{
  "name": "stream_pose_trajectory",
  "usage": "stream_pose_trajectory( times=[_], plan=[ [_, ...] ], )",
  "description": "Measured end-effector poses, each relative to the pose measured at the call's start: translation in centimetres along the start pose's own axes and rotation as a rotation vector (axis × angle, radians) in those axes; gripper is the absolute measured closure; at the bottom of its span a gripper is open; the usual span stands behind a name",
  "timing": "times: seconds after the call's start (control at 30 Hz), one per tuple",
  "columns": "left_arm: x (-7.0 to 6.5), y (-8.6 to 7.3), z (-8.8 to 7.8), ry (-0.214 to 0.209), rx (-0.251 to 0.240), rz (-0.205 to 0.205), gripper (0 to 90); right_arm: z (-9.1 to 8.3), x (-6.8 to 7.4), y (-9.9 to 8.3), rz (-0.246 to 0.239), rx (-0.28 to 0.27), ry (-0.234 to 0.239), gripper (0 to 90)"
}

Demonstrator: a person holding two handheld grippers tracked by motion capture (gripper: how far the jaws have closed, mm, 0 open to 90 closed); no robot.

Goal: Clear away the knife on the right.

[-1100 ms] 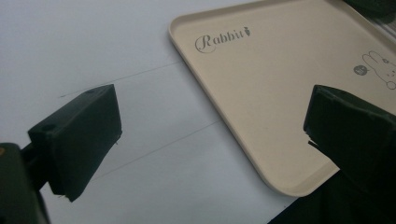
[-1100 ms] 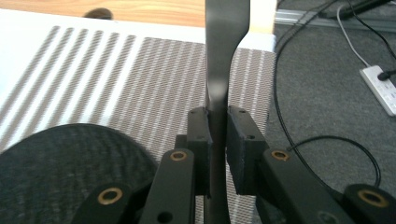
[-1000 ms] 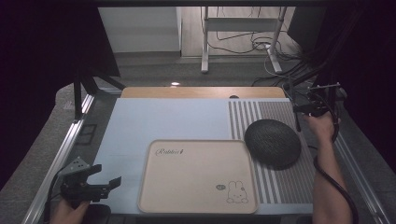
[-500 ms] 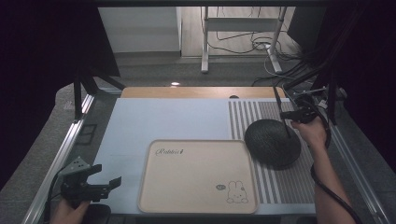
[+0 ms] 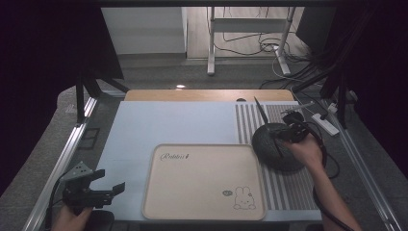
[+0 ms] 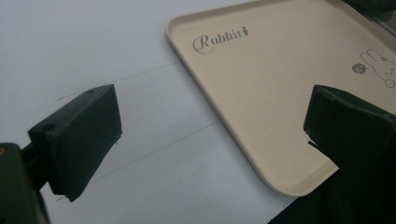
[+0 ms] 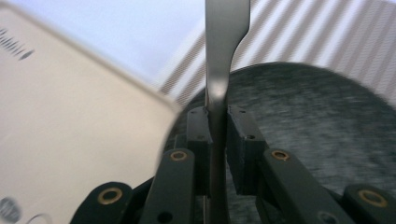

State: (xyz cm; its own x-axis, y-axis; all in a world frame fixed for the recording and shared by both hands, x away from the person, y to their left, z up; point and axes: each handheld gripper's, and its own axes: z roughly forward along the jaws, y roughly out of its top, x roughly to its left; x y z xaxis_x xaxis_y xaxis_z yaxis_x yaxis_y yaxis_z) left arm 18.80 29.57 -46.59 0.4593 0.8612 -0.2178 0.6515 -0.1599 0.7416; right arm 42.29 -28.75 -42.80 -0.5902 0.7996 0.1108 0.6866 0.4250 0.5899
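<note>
steel utensil [image 7: 225,46], flat-handled, pinched upright between the narrow jaws of the right gripper [image 7: 217,122]; working end hidden below the jaws, so no telling spoon from fork. in the high view, seen as a thin dark stick slanting up and away from the right gripper [image 5: 290,132].

just changed: carried in from the right edge of the table [image 5: 168,120] a second ago, halfway across by the half-second mark, now above the dark textured bowl [image 5: 269,144], grip unchanged throughout. probably a transfer under way, with the utensil on its way either into the bowl or past it toward the tray [image 5: 202,146]; hard to judge which. motion blur in the right gripper view, so likely not a settled placement yet.

left gripper [image 5: 109,180] parked at the near left corner of the table, jaws wide apart, nothing between them, pointed at the tray's near left corner.

containers: beige tray with "rabbit" lettering and a small bunny print, bare inside. dark bowl [image 7: 322,126] on the striped mat [image 5: 288,192], just beside the tray's right rim; inside nothing to be seen apart from the utensil and gripper hanging over it.
</note>
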Motion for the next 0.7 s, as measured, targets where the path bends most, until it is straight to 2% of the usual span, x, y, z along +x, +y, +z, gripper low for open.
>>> stream_pose_trajectory(
  times=[0.03, 0.07, 0.17, 0.2, 0.43, 0.63, 0.67, 0.7],
  plan=[
    [0.0, 0.0, 0.0, -0.001, -0.001, -0.001, 4.1, 0.1, 0.6, -0.1, -0.009, 0.006, 0.010, 80.2],
    [0.0, 0.0, 0.0, -0.001, -0.001, -0.001, 4.1, 0.2, 1.8, -0.5, -0.026, 0.018, 0.025, 80.2],
    [0.0, 0.0, 0.0, -0.002, -0.002, -0.002, 4.1, 0.3, 3.5, -1.0, -0.051, 0.033, 0.050, 80.2],
    [0.0, 0.0, 0.0, -0.002, -0.002, -0.002, 4.1, 0.3, 3.5, -1.0, -0.051, 0.033, 0.050, 80.2],
    [0.1, 0.0, 0.0, -0.002, 0.000, -0.003, 4.1, 0.0, 7.8, -2.7, -0.120, 0.073, 0.103, 80.1],
    [0.0, 0.0, 0.0, 0.000, 0.001, -0.003, 4.1, -0.2, 11.3, -4.4, -0.177, 0.102, 0.121, 80.2],
    [0.0, 0.0, 0.0, 0.000, 0.002, -0.003, 4.1, -0.1, 12.2, -4.9, -0.192, 0.120, 0.122, 80.1],
    [0.0, 0.0, 0.0, 0.000, 0.002, -0.003, 4.1, -0.1, 12.2, -4.9, -0.192, 0.120, 0.122, 80.1]
  ],
)
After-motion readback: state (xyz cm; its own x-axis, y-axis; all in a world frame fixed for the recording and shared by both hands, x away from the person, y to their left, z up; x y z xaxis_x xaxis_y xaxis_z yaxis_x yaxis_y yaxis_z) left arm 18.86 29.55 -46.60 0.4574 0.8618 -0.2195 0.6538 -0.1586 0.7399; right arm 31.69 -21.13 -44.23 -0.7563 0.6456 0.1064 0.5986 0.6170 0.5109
